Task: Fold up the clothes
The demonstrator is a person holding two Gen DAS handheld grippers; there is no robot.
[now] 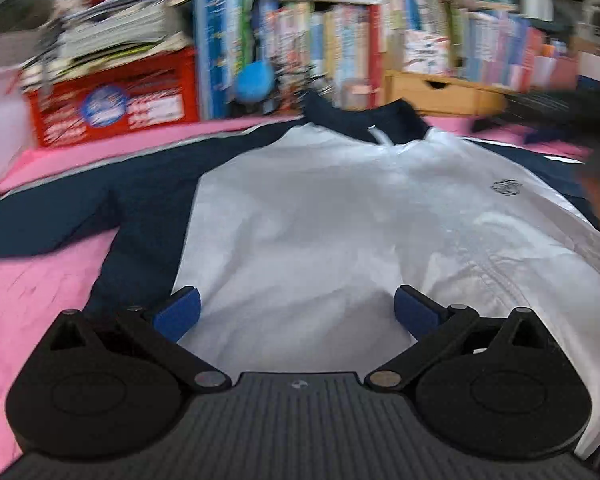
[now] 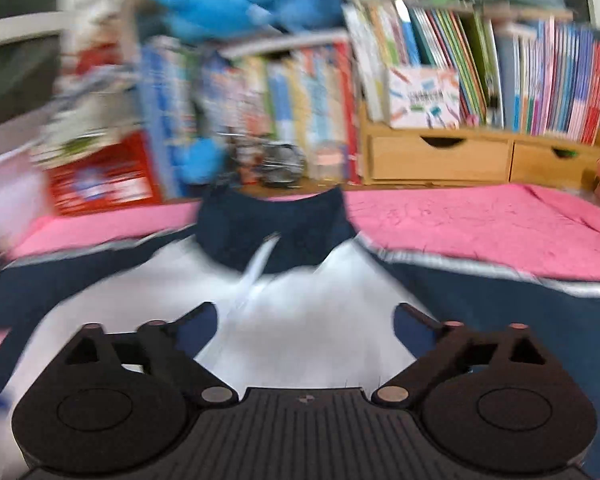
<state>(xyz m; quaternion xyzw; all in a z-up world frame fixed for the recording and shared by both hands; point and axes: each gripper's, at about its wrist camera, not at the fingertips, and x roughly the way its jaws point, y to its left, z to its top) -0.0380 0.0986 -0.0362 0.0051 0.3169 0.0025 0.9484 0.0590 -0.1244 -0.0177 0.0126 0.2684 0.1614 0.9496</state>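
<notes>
Pink cover (image 2: pixel 480 224) over the desk is what I've got under both cams, blurry on the right one.

Nearest: left gripper (image 1: pixel 296 308) spread wide, blue pads (image 1: pixel 180 312) apart, nothing between them, hanging over the lower front of the jacket (image 1: pixel 320 208). Right gripper (image 2: pixel 304 326) likewise splayed wide, no cloth pinched between its fingers, over the jacket's upper chest. I can't tell whether either one touches the fabric.

The jacket lies flat, front up, in the middle of the cover. White body, navy sleeves, navy stand collar (image 2: pixel 274 226). Long axis runs from the near edge to the far edge, collar pointing away from me toward the back. Zipper line (image 1: pixel 380 136) runs down from the collar. Small dark crest (image 1: pixel 505 189) on the chest, right side in the left cam. Left sleeve (image 1: pixel 60 208) stretches out toward the left edge; the other sleeve (image 2: pixel 500 292) goes toward the right edge, light stripe along the shoulder.

Far edge: red crate (image 1: pixel 116 104) with stacked papers at the back left corner, a row of upright books (image 2: pixel 540 80) along the back, wooden drawer unit (image 2: pixel 480 156) under the right-hand books, blue plush toy (image 2: pixel 240 4) on top. White frame behind it all.
</notes>
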